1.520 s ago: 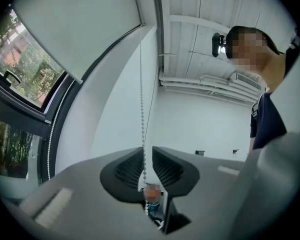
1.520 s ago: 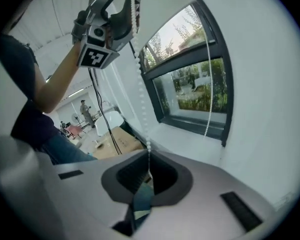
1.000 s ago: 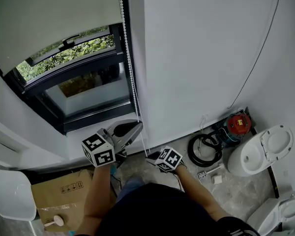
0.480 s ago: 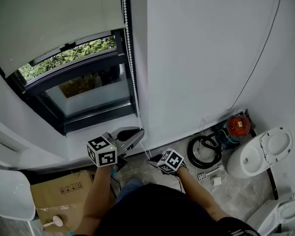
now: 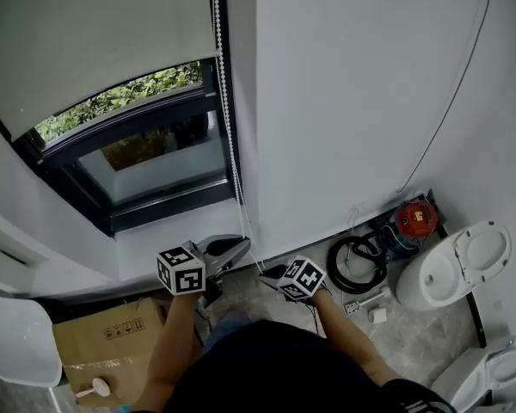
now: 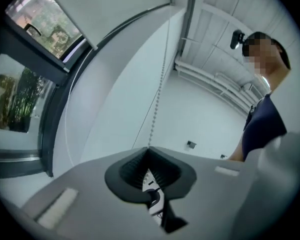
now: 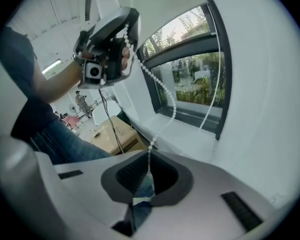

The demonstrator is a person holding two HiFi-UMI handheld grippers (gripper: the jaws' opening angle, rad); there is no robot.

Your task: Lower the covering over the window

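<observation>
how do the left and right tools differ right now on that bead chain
The left tool sits higher, close to the window sill; the right tool is lower, nearer the person. From the left tool the bead chain runs straight up beside the window; from the right tool it curves up to the left tool. Both are shut on that chain.

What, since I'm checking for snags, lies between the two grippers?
Only a stretch of bead chain, curving from the right gripper up to the left gripper, both shut on it. The right gripper view shows it best.
</observation>
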